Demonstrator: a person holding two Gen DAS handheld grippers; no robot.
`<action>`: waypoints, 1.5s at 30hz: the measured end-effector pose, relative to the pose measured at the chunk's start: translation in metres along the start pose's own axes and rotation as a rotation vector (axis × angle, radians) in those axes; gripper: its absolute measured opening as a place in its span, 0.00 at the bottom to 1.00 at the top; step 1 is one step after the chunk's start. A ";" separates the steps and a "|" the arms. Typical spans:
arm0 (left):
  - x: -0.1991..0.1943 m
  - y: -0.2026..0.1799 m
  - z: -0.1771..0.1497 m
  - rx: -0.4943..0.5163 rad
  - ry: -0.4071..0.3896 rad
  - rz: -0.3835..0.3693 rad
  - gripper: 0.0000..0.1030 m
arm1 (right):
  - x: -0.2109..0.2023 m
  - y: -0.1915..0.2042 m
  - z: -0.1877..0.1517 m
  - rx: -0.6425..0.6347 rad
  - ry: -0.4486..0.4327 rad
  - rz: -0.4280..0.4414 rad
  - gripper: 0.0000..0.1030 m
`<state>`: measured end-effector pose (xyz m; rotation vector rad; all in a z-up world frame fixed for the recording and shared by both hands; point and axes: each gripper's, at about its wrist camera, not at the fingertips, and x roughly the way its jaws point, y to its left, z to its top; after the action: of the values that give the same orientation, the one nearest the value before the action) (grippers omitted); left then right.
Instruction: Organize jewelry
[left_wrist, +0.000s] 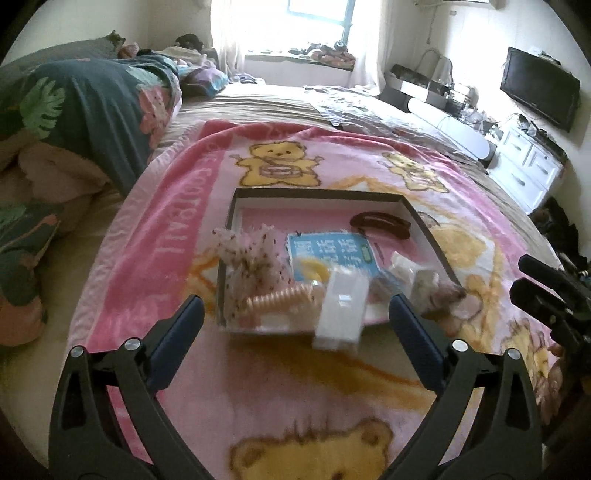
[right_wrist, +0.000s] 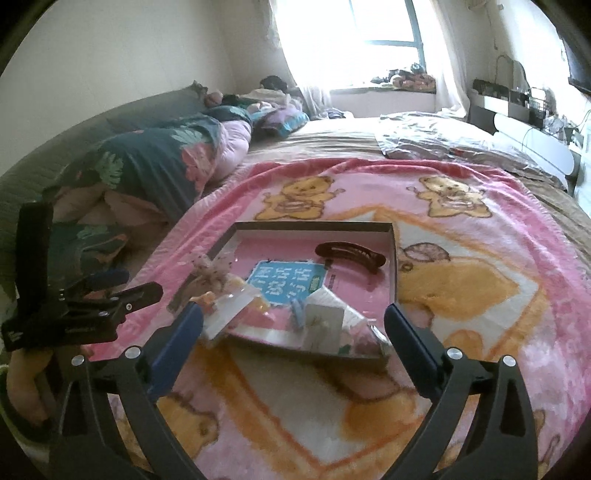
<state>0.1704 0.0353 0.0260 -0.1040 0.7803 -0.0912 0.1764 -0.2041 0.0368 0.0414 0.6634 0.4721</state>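
A shallow dark-rimmed box (left_wrist: 317, 194) (right_wrist: 314, 226) lies on the pink bear blanket. It holds a brown hair clip (left_wrist: 380, 223) (right_wrist: 349, 254), a blue printed card (left_wrist: 332, 254) (right_wrist: 286, 282), a spotted sheer pouch (left_wrist: 251, 254), a coiled pearl bracelet (left_wrist: 277, 301) and small packets. A blurred clear plastic case (left_wrist: 341, 308) stands at the box's near edge, between my left fingers but not touched. My left gripper (left_wrist: 295, 314) is open and empty. My right gripper (right_wrist: 293, 323) is open and empty over the box's near edge, by a white card packet (right_wrist: 325, 325).
The pink blanket (left_wrist: 295, 376) (right_wrist: 461, 295) covers a bed. A rolled floral quilt (left_wrist: 74, 122) (right_wrist: 155, 166) lies at the left. A white dresser (left_wrist: 528, 170) and TV stand at the right. The other gripper shows at each view's edge (left_wrist: 546, 291) (right_wrist: 81, 306).
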 end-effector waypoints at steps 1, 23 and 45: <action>-0.004 -0.001 -0.005 0.000 0.001 0.001 0.91 | -0.007 0.002 -0.005 -0.001 -0.010 0.012 0.95; -0.038 -0.015 -0.078 0.004 0.008 0.013 0.91 | -0.048 0.012 -0.069 0.053 -0.017 -0.005 0.96; -0.046 -0.017 -0.084 0.001 0.011 -0.003 0.91 | -0.061 0.016 -0.082 0.026 -0.038 -0.027 0.96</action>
<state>0.0779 0.0185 0.0009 -0.1036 0.7912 -0.0949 0.0786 -0.2259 0.0104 0.0661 0.6325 0.4361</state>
